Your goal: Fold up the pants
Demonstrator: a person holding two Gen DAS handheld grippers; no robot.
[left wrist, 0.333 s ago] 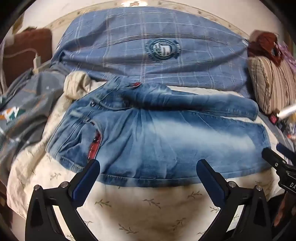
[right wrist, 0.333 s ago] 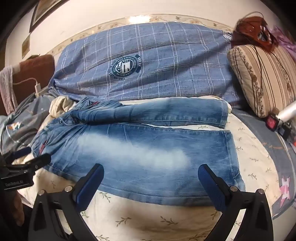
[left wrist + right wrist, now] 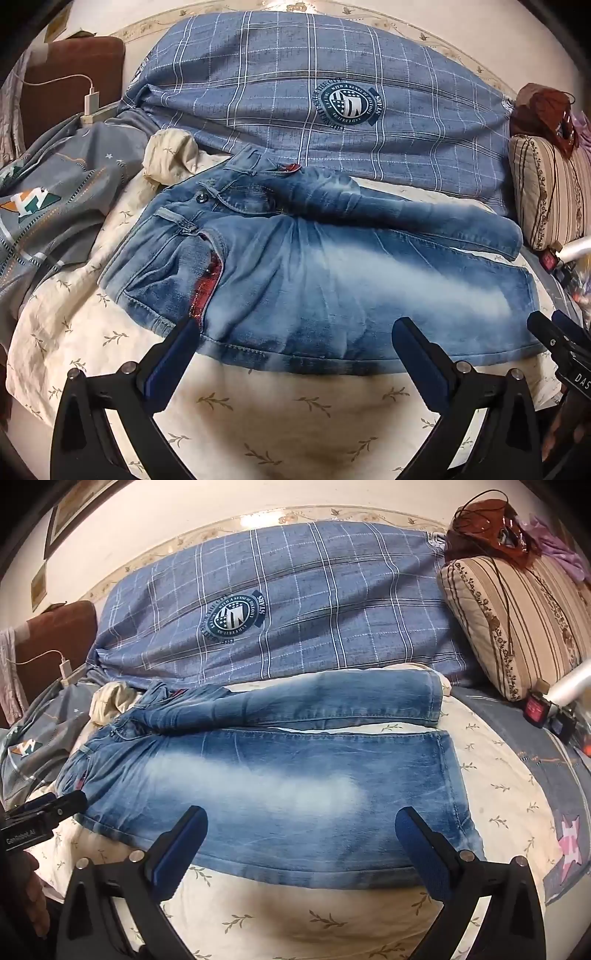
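In the left wrist view, a brown cushion (image 3: 70,85) sits at the upper left of the frame with a white charger (image 3: 91,103) plugged in just below it. Under that, a grey quilt (image 3: 55,206) with a printed logo bunches along the left edge. The jeans (image 3: 314,273) lie flat across the middle on a cream sheet (image 3: 258,417) with a leaf print, waistband toward the left, legs running to the right, the far leg lying just beside the near one. A red lining shows at the pocket near the lower left of the denim. Behind them a blue checked pillow (image 3: 314,103) fills the top of the frame. The left gripper (image 3: 291,352) stands wide open at the bottom, its blue pads over the near edge of the jeans with nothing between them; whether a pad touches the cloth is hard to tell. A striped pillow (image 3: 546,192) sits at the right edge.

In the right wrist view, the left gripper's tip pokes in at the lower left, next to the waist end of the jeans (image 3: 295,797). The right gripper (image 3: 301,843) is likewise spread wide at the bottom centre, holding nothing, over the near leg toward its hem. The hems end at centre right, short of a small red box (image 3: 535,709) at the right edge.
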